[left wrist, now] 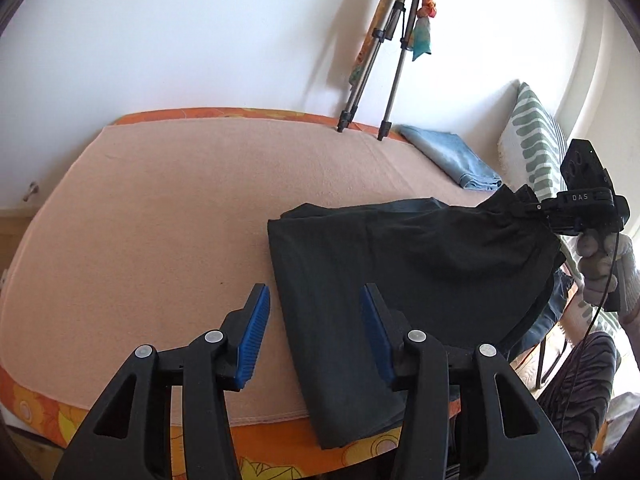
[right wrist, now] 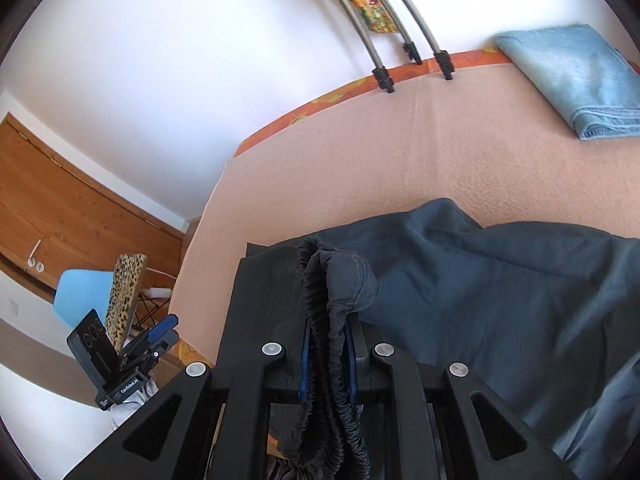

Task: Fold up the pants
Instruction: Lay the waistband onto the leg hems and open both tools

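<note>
- Bed (left wrist: 160,208) with a peach blanket fills both views – orange floral sheet edge along the near and far sides.
- Dark pants (left wrist: 360,280) lie on the right half of the blanket, near end hanging over the near edge, right end lifted off the surface.
- Folded light-blue jeans (left wrist: 452,156) at the far right of the bed, well apart from the pants.
- Tripod (left wrist: 384,60) stands on the far edge against the white wall, left of the jeans.
- Right gripper (right wrist: 328,344) angled downward, jaws nearly closed and clamped on the bunched elastic waistband (right wrist: 332,304) of the pants – fabric drapes away to the right. In the left wrist view a gloved hand (left wrist: 604,264) grips its handle at the right edge.
- Left gripper (left wrist: 316,320) tilted down over the near edge, jaws partly open with nothing pinched; the pants' left edge lies below the gap, blue pads (left wrist: 252,336) not pressing on it.
</note>
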A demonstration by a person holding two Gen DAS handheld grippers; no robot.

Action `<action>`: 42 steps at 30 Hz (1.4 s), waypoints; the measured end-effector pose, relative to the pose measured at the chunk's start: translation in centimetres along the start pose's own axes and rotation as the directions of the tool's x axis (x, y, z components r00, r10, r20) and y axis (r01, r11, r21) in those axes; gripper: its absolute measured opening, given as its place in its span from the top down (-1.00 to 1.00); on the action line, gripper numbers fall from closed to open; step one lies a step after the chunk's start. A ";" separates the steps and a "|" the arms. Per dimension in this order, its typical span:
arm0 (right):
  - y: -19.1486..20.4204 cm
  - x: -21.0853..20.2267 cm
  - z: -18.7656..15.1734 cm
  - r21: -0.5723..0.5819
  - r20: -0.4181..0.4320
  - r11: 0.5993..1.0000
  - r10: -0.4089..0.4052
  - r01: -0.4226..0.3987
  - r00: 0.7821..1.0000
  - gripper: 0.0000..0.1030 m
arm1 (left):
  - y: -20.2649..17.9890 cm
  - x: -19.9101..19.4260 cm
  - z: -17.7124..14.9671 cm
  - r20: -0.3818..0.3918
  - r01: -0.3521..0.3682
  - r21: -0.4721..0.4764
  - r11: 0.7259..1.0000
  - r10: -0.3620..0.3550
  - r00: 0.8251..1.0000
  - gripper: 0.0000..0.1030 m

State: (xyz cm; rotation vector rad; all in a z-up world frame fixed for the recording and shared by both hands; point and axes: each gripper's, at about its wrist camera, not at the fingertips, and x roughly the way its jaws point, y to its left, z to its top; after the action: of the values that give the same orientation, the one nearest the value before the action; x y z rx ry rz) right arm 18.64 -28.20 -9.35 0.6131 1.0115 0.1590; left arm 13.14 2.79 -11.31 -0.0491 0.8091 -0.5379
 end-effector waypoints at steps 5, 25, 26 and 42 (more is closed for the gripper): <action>-6.1 -3.8 -1.8 0.101 0.062 0.995 -0.012 0.005 0.998 0.77 | -3.3 2.2 0.9 -0.021 0.020 0.059 0.998 -0.019 1.000 0.11; -20.2 -14.0 -3.6 0.183 0.148 0.971 -0.184 0.155 0.972 0.75 | -10.3 7.6 0.7 -0.130 0.082 0.202 0.976 -0.056 0.990 0.11; -20.6 -13.9 -3.4 0.180 0.139 0.973 -0.170 0.144 0.976 0.72 | -10.4 7.8 0.6 -0.135 0.082 0.206 0.975 -0.055 0.989 0.11; -19.1 -15.5 -3.0 0.077 0.148 0.944 -0.328 0.320 0.933 0.26 | -10.4 6.8 0.5 -0.121 0.086 0.203 0.975 -0.063 0.991 0.11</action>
State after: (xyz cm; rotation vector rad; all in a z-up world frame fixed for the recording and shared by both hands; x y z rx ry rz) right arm 4.96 -48.88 -9.43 0.4889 0.9494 -0.2061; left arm 12.80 -9.52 -13.06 0.1455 0.8609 -0.6991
